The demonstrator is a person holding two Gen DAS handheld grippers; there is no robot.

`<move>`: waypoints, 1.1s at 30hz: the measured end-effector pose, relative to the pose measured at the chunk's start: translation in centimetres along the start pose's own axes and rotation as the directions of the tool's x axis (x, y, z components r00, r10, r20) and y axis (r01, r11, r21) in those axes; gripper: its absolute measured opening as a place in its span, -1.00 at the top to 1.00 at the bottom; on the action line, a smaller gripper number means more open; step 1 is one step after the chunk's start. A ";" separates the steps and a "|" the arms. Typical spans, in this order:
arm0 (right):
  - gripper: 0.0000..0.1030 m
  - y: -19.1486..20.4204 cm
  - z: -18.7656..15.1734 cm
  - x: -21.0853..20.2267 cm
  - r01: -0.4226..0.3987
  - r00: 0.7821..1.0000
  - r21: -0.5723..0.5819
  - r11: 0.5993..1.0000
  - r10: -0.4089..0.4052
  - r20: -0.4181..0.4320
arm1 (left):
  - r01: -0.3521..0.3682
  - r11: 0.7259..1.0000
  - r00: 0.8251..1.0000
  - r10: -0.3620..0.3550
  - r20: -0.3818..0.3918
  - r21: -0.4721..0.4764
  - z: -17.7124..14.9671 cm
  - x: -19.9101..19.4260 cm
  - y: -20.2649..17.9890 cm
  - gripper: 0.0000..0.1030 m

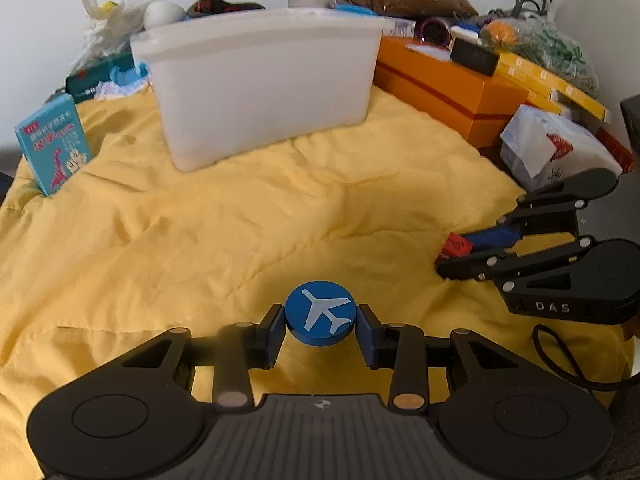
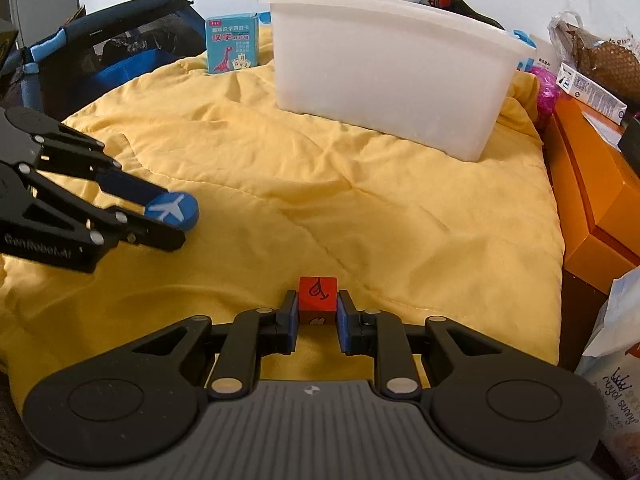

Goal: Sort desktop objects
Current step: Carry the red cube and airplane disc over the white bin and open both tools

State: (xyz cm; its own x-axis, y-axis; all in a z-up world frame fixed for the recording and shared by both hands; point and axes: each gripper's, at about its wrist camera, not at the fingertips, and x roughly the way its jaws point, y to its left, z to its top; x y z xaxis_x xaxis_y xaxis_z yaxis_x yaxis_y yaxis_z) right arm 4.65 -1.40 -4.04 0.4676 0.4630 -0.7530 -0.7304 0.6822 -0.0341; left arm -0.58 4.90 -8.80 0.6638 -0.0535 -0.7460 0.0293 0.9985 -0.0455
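Blue disc [image 1: 320, 313] with a white plane, low centre of your left view, is clamped in your left tool [image 1: 320, 334]. Your right tool [image 2: 317, 322] grips a red cube [image 2: 317, 295], low centre, over yellow quilt [image 2: 360, 208].

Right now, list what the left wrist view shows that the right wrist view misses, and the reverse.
Left wrist only: the yellow boxes and a green net bag at far right.
Right wrist only: a blue-trimmed bag at far left.
Both: the disc in the left gripper, the red cube in the right gripper, the white bin, the card box.
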 end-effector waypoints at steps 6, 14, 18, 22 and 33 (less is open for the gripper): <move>0.57 -0.8 1.5 -1.7 0.004 0.999 0.007 1.000 -0.004 0.046 | -0.024 1.000 0.996 0.024 0.081 0.003 2.3 -2.5 0.0 0.19; 0.57 -3.9 7.4 -5.1 -0.007 0.974 0.048 0.999 -0.004 0.228 | -0.023 1.000 0.974 0.026 0.223 -0.016 8.2 -5.2 1.3 0.19; 0.57 -5.6 11.3 -6.0 0.017 0.951 0.047 0.999 -0.030 0.307 | -0.062 0.998 0.955 0.058 0.290 0.005 12.1 -5.6 2.0 0.19; 0.57 -7.3 15.7 -6.4 0.054 0.924 0.053 0.997 -0.070 0.377 | -0.099 0.995 0.928 0.090 0.362 0.007 16.3 -5.9 2.9 0.19; 0.56 -10.8 20.2 1.6 0.051 0.964 0.162 0.985 -0.091 0.249 | -0.203 0.979 0.947 0.202 0.250 -0.024 21.0 3.4 5.6 0.19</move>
State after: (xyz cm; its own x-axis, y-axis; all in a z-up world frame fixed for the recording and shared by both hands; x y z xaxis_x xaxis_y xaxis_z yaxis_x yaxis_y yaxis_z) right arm 23.38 3.41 8.40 0.6408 0.5254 -0.5598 -0.6153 0.7875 0.0348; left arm 17.56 10.50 2.38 0.8214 0.1531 -0.5495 -0.1234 0.9882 0.0908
